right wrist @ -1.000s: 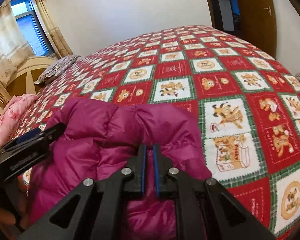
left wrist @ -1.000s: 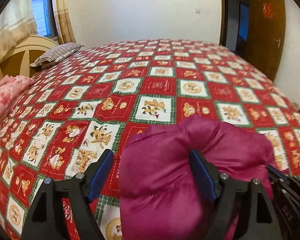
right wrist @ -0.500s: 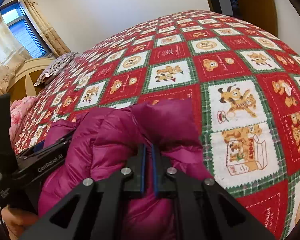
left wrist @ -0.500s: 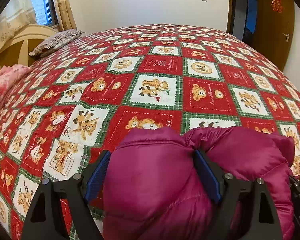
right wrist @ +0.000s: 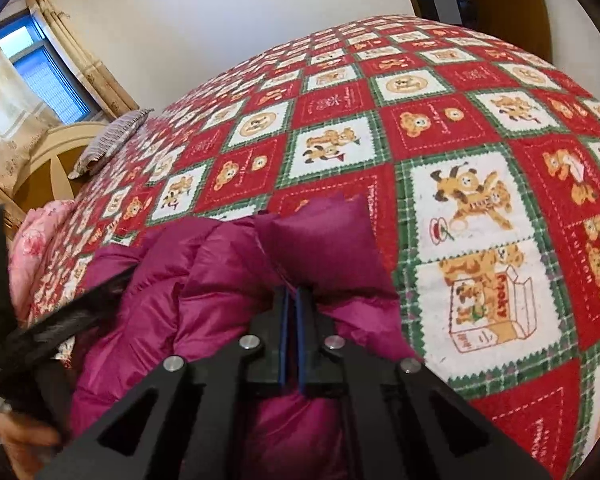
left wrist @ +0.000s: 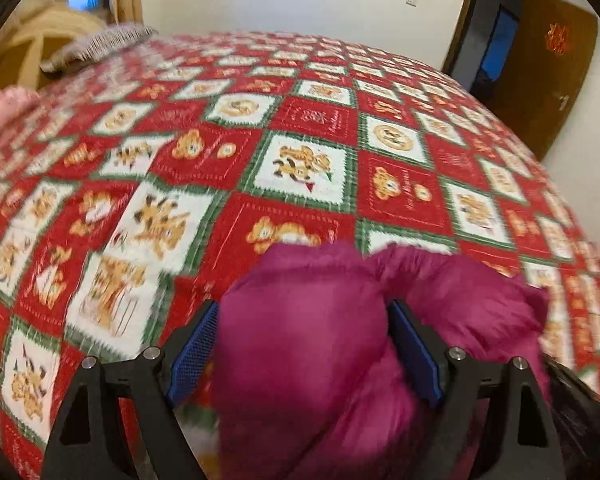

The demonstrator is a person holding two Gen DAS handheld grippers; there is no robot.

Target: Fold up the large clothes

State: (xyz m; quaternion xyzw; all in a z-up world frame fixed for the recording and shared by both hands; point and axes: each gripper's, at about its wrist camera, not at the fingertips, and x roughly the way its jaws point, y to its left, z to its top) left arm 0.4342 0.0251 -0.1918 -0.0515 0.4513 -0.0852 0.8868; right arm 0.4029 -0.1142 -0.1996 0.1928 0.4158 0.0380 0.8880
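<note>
One red, white and green patchwork bedspread printed with bears (left wrist: 312, 120) is spread across the bed; wide open surface is seen ahead of and to both sides of the garment, up to the far edge at the wall. One puffy magenta quilted jacket (right wrist: 228, 272) is bunched near the bedspread's near edge. One pink floral bundle (right wrist: 36, 248) is seen at the left edge, near one striped pillow (right wrist: 108, 140) at the headboard. Two grippers are counted. The left gripper (left wrist: 304, 344) is spread wide around a thick fold of the jacket. The right gripper (right wrist: 292, 320) is clenched on a jacket fold.
</note>
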